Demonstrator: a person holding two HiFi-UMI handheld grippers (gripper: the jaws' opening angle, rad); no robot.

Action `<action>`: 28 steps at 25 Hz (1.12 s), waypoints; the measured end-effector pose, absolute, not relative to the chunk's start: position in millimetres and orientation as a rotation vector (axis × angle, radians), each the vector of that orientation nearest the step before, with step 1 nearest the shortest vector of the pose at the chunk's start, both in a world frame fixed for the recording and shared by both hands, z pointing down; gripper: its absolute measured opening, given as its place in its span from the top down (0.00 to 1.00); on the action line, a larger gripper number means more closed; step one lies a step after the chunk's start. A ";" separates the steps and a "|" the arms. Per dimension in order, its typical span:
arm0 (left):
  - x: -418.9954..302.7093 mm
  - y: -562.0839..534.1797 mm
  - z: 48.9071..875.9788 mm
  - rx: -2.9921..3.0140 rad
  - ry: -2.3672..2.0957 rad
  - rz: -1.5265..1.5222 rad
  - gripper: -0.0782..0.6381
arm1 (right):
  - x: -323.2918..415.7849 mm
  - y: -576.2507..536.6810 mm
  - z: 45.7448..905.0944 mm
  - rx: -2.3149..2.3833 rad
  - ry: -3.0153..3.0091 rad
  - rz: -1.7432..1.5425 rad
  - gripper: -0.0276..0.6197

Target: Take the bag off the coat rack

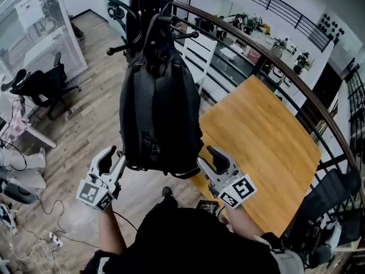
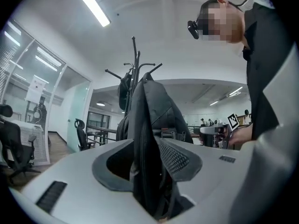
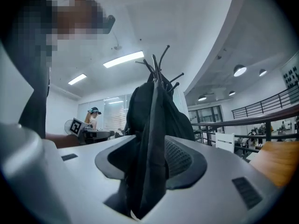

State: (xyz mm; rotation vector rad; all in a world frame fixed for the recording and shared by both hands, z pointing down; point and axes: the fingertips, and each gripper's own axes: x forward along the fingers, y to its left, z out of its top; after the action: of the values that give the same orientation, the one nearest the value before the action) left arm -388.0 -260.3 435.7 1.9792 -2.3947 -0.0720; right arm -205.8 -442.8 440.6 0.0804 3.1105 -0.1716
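Note:
A black backpack (image 1: 159, 113) hangs by its top from the black coat rack (image 1: 149, 16), straight in front of me. My left gripper (image 1: 116, 156) grips its lower left corner and my right gripper (image 1: 208, 156) its lower right corner. In the left gripper view the backpack's bottom edge (image 2: 149, 111) fills the gap of the left gripper (image 2: 147, 157), with the rack's hooks (image 2: 134, 59) above. In the right gripper view a fold of the backpack (image 3: 154, 111) runs down into the right gripper (image 3: 149, 162), and the fabric touches the pads. The rack's pole is hidden behind the bag.
A wooden table (image 1: 268, 147) stands to the right, with a curved railing (image 1: 274, 56) behind it. A black office chair (image 1: 40, 84) and a glass partition lie to the left. Cables (image 1: 40, 233) trail on the wooden floor. A person (image 3: 92, 118) stands far off.

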 end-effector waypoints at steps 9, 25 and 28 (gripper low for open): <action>-414.8 -307.5 460.2 2.079 -2.177 0.091 0.54 | -259.2 -447.3 468.4 0.207 3.237 -0.295 0.53; -390.9 -333.4 463.1 2.279 -1.962 -0.253 0.64 | -272.3 -453.7 476.1 0.249 3.213 -0.371 0.70; -390.5 -334.5 466.8 2.273 -2.023 -0.238 0.65 | -275.1 -453.7 477.1 0.247 3.176 -0.411 0.70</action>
State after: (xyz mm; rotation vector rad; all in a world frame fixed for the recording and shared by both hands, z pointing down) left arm -390.5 -334.5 466.8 2.2726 -2.0230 -0.2376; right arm -275.1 -453.7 477.1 0.2475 3.1761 -0.4114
